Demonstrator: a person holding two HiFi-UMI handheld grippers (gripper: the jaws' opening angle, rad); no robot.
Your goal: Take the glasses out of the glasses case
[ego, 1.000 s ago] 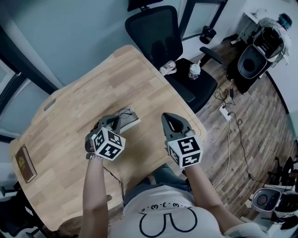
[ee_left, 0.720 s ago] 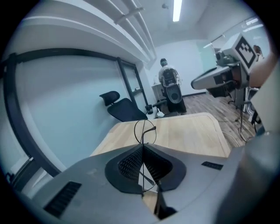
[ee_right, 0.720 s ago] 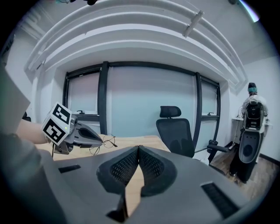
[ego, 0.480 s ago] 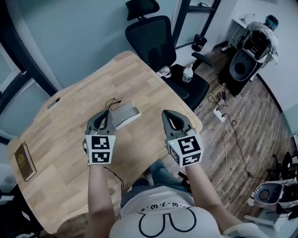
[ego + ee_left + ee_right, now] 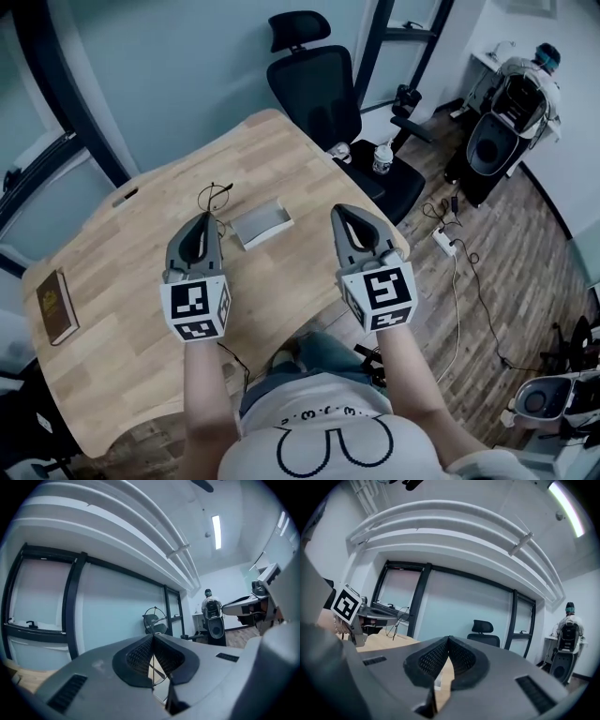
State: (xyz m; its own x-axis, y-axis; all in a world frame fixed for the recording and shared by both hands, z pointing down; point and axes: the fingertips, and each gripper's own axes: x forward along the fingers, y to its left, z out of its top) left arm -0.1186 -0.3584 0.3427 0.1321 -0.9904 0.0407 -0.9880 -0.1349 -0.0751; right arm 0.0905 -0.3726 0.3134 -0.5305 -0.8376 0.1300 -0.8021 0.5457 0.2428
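The left gripper's [image 5: 207, 217] jaws are pinched together on the wire-framed glasses [image 5: 217, 196], which stick out past their tips. The glasses are above the tabletop [image 5: 131, 281], just left of the glasses case [image 5: 262, 223]. The exact spot where the jaws grip is hard to make out. The right gripper's [image 5: 340, 212] jaws are closed and empty.

white t-shirt [image 5: 328, 441] (black line print); grey grippers [image 5: 204, 217] [image 5: 339, 211], square-marked cubes [image 5: 195, 309] [image 5: 380, 295]

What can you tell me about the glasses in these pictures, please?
The glasses have a thin, dark wire frame with round lenses. They are out of the case, which lies on the table just to their right in the head view. The left gripper is shut on one slim temple arm and holds them up above the wood, the lenses standing past its tip. Nothing else seems to touch them.
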